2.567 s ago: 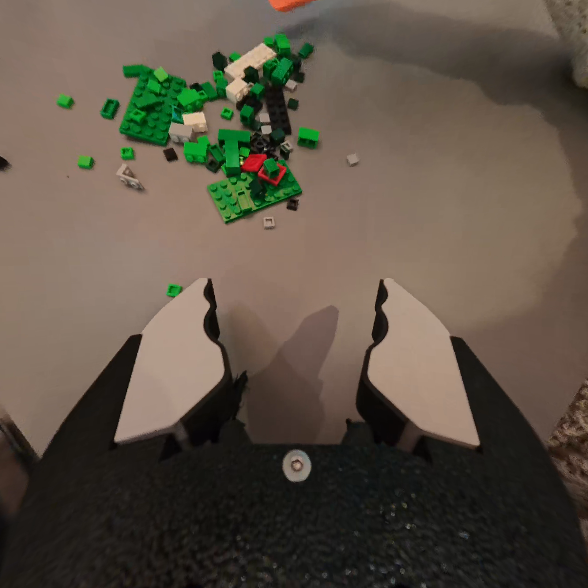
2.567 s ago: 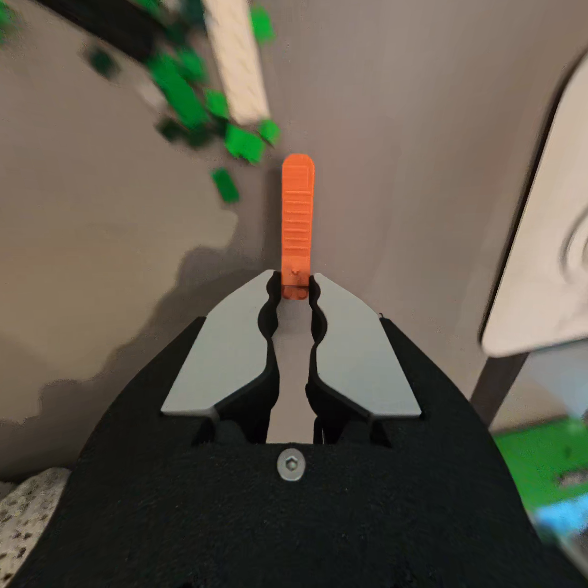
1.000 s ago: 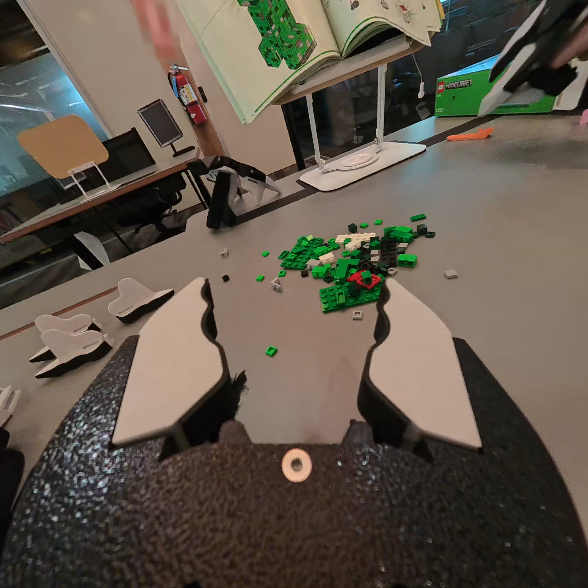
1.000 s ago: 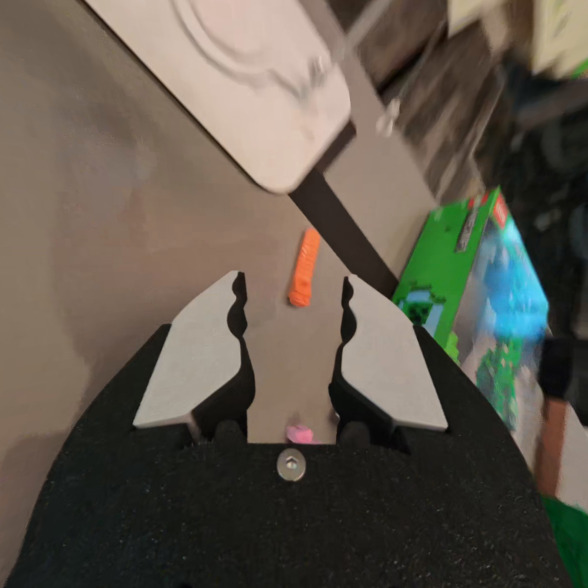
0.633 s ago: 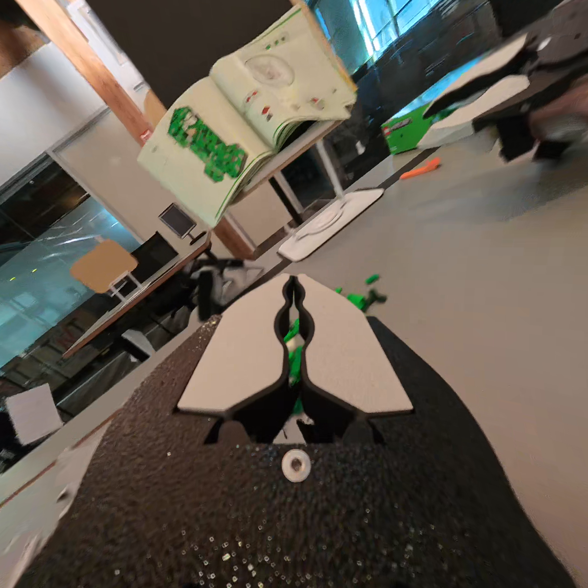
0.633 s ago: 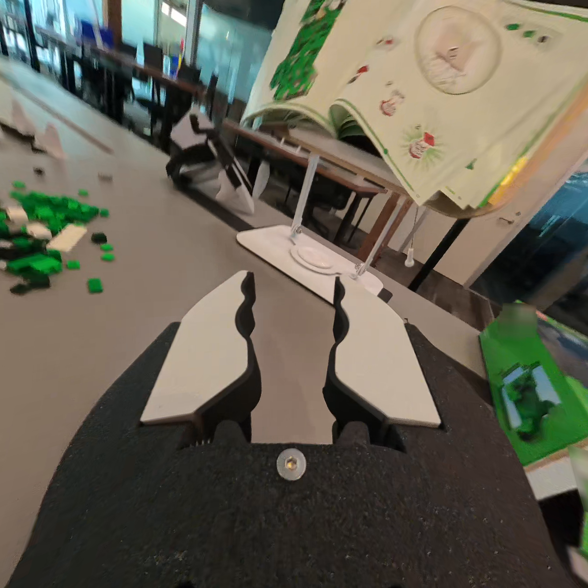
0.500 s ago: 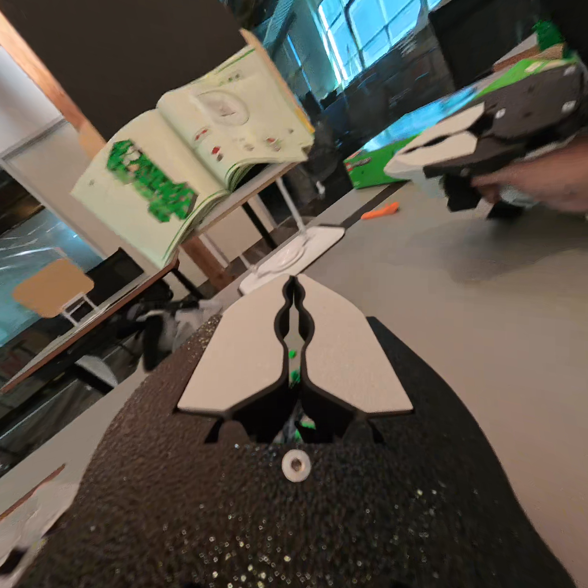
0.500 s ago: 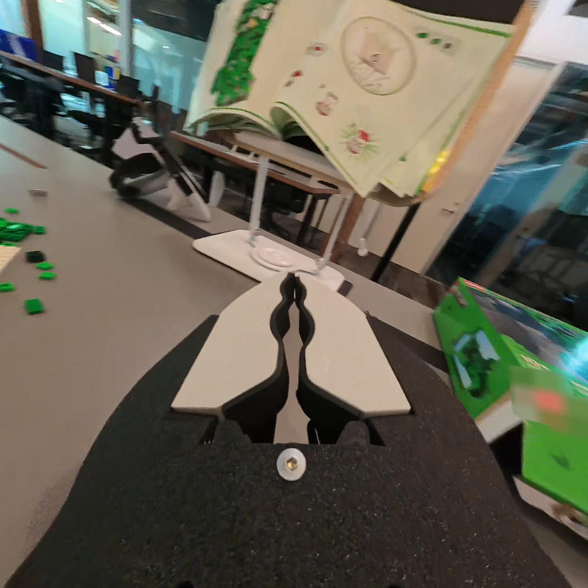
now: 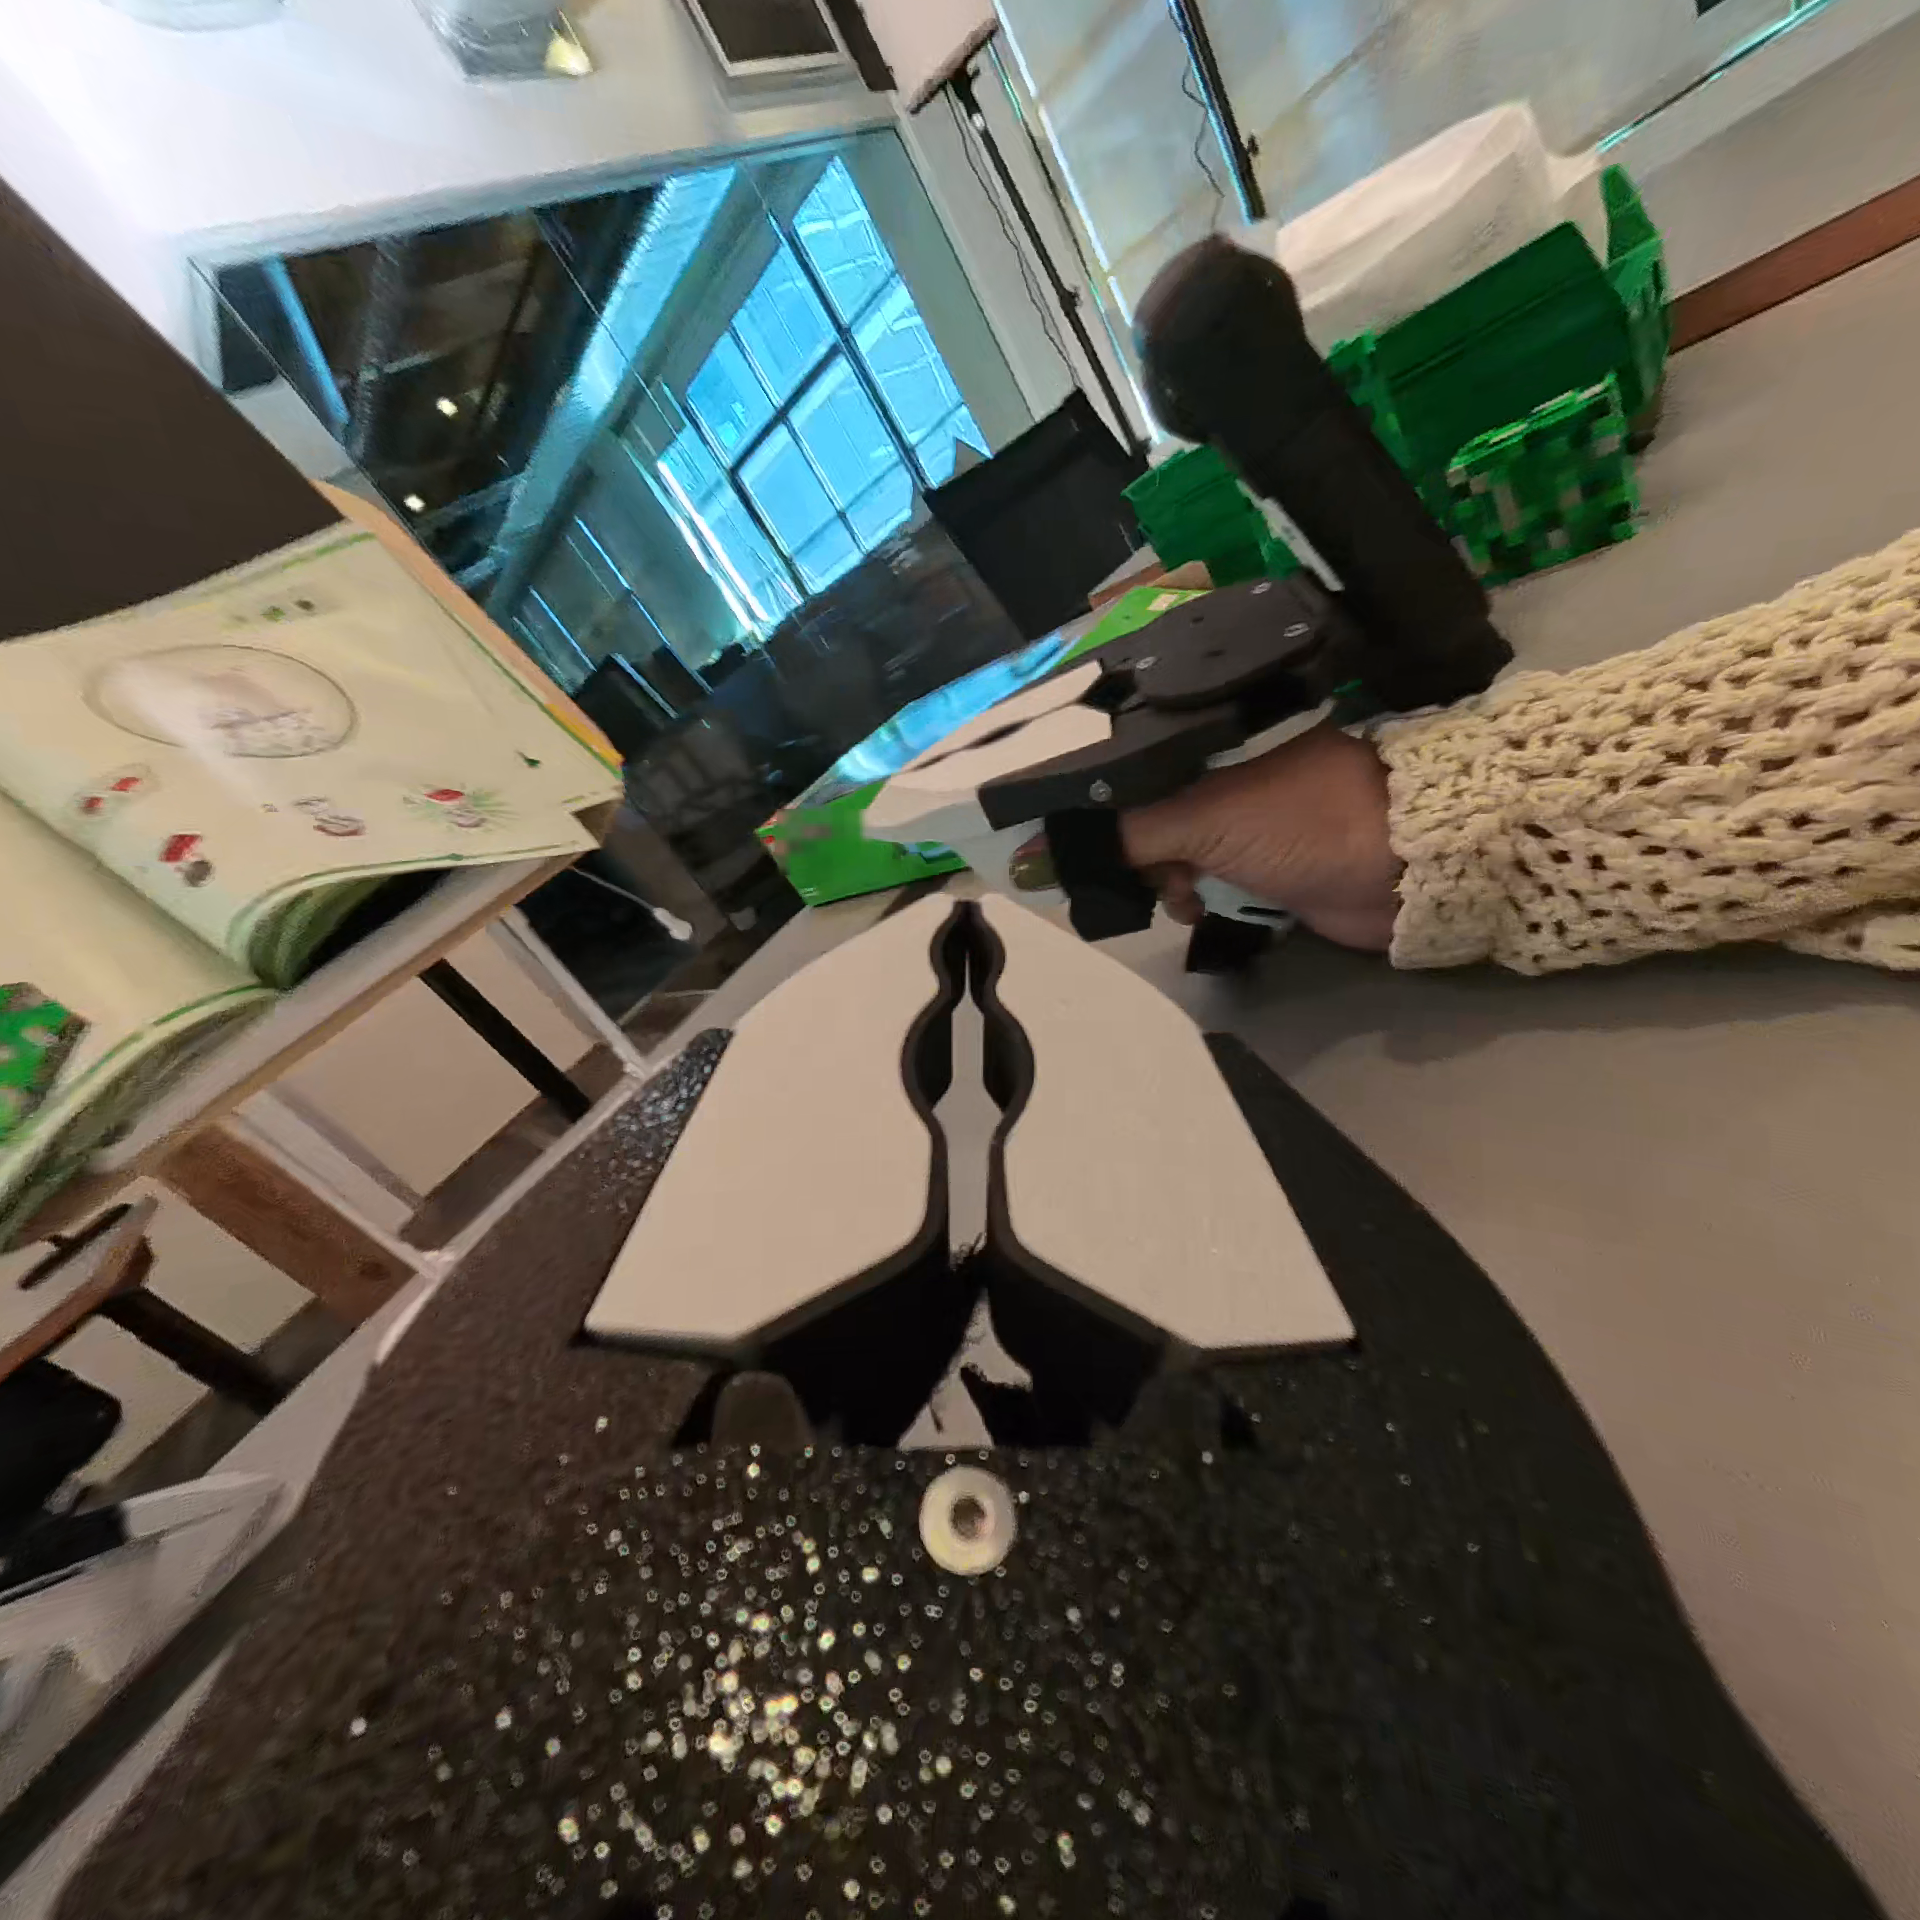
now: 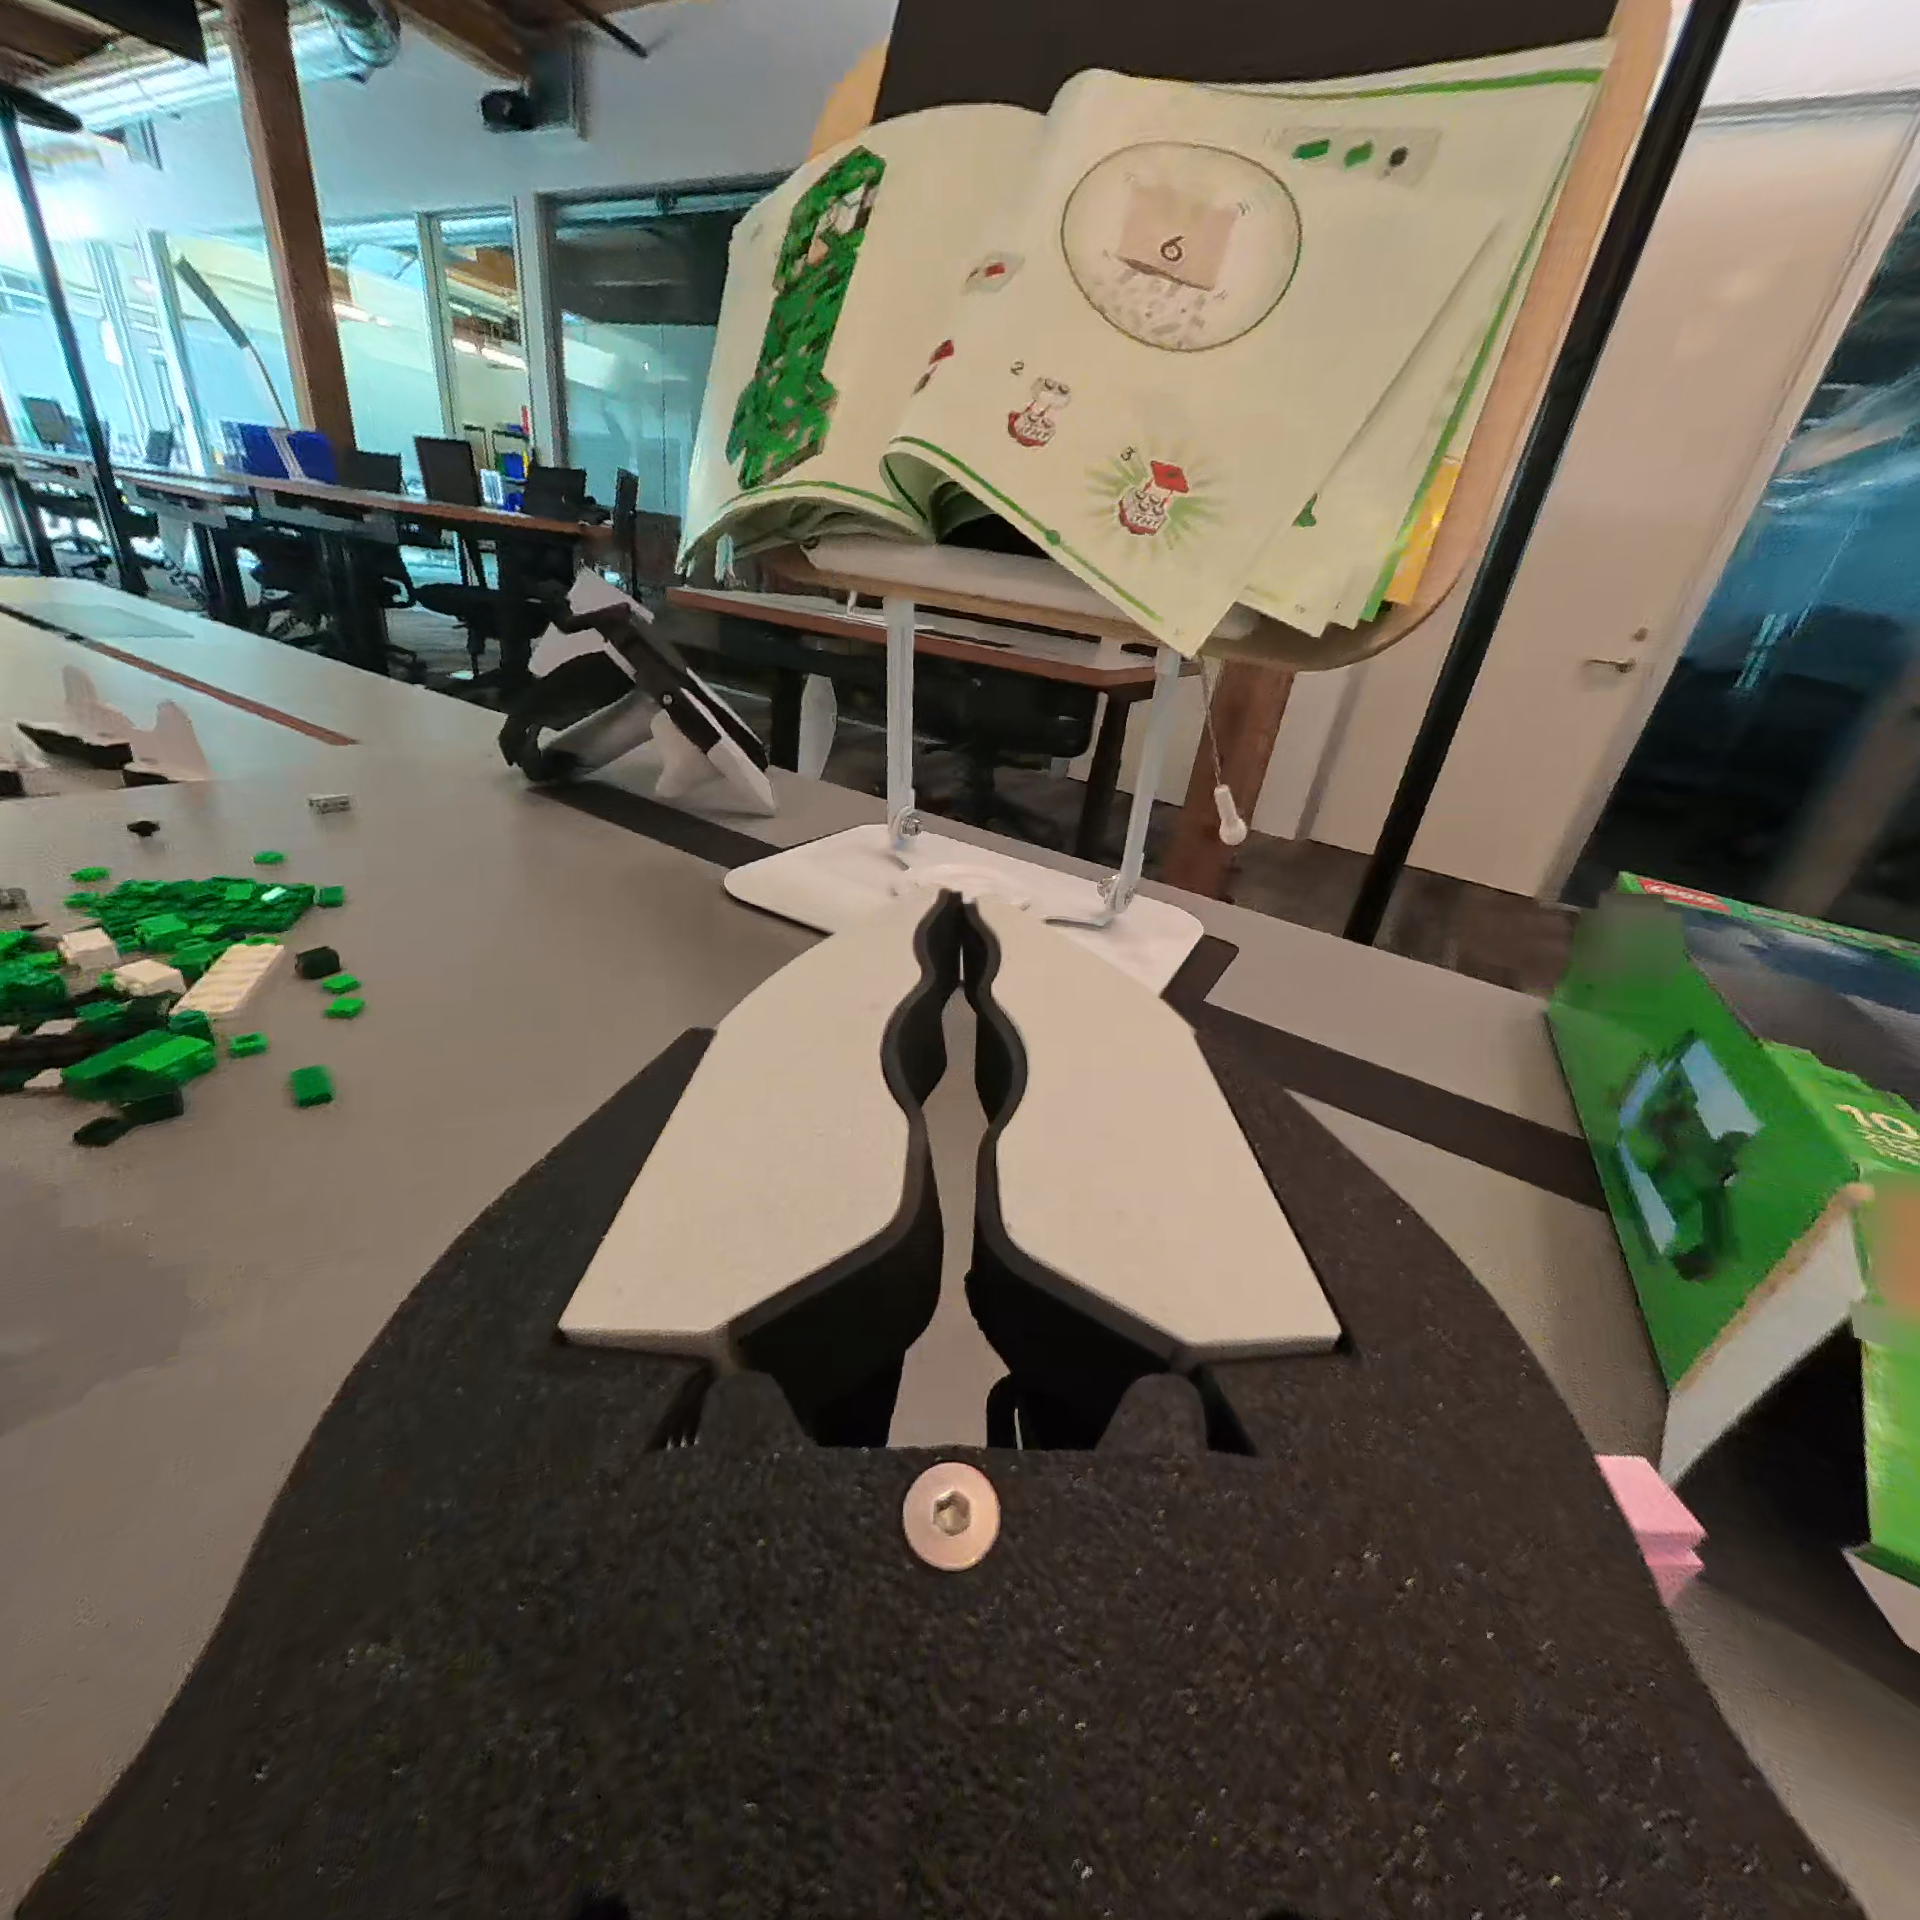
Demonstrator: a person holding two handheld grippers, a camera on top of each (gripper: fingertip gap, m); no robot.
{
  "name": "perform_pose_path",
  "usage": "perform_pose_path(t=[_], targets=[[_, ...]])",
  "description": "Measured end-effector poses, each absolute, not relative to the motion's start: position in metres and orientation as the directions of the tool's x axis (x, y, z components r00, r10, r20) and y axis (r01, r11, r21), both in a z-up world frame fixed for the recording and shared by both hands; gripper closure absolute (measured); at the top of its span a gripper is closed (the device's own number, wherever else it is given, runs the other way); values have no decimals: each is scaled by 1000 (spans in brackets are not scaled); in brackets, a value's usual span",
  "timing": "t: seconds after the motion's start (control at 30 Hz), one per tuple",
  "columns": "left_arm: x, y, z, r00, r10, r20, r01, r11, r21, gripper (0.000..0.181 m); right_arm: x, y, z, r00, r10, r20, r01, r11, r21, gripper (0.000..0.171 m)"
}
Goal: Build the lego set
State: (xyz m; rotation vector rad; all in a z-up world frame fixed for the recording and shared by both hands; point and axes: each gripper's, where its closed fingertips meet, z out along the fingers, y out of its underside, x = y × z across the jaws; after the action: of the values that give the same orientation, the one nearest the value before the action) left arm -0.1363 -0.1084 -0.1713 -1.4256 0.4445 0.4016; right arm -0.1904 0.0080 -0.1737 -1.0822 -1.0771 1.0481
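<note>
The loose lego pieces (image 10: 156, 987), mostly green with a few white and dark ones, lie scattered in a heap on the grey table (image 10: 468, 1039), off to the left in the right wrist view and well apart from both tools. An open instruction booklet (image 10: 1143, 343) rests on a white stand (image 10: 966, 894) at the table's far edge, straight ahead of the right gripper (image 10: 961, 914), whose fingers are pressed together at the tips with nothing between them. A green set box (image 10: 1745, 1122) lies to its right, with a small pink piece (image 10: 1652, 1527) just beside the box's near corner. The left gripper (image 9: 966, 914) is tilted, its fingers likewise closed tip to tip and empty; beyond it, a hand (image 9: 1278, 842) in a cream knitted sleeve (image 9: 1662, 769) grips the other tool's handle, and built green blocks (image 9: 1538, 499) stand farther back on the table.
</note>
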Motion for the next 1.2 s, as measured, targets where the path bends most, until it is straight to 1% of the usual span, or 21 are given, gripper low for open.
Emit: perform_pose_path(t=[0.1,0.27,0.37,0.6,0.8,0.87,1.0,1.13,1.2], targets=[[-149,-117,-171,830,63,-554,-558,105,-823,181,-183,4,-167,169,976,133,-169,162,-972,171],[-151,-120,-172,892,42,-450,-452,123,-884,181,-171,-6,-159,154,977,150,-235,184,-955,171],[-148,-120,-173,886,43,-461,-463,124,-878,181,-168,-13,-154,131,979,154,-285,186,-940,171],[-142,-119,-178,858,31,-512,-512,121,-851,181,-168,-18,-155,121,974,191,-273,218,-937,170],[-152,-115,-179,902,25,-431,-431,116,-895,181,-177,-21,-165,92,968,232,-215,247,-945,170],[-149,-115,-179,910,-2,-415,-412,127,-902,181,-179,-23,-167,87,963,256,-198,268,-943,171],[-144,-115,-179,905,-23,-425,-419,132,-898,181,-182,-28,-171,76,950,302,-171,311,-935,171],[-138,-113,-184,895,-51,-444,-436,117,-892,181,-182,-26,-172,87,949,303,-160,314,-936,171],[-135,-110,-189,898,-80,-432,-425,91,-901,172,-182,-24,-172,93,952,291,-162,303,-939,171]])
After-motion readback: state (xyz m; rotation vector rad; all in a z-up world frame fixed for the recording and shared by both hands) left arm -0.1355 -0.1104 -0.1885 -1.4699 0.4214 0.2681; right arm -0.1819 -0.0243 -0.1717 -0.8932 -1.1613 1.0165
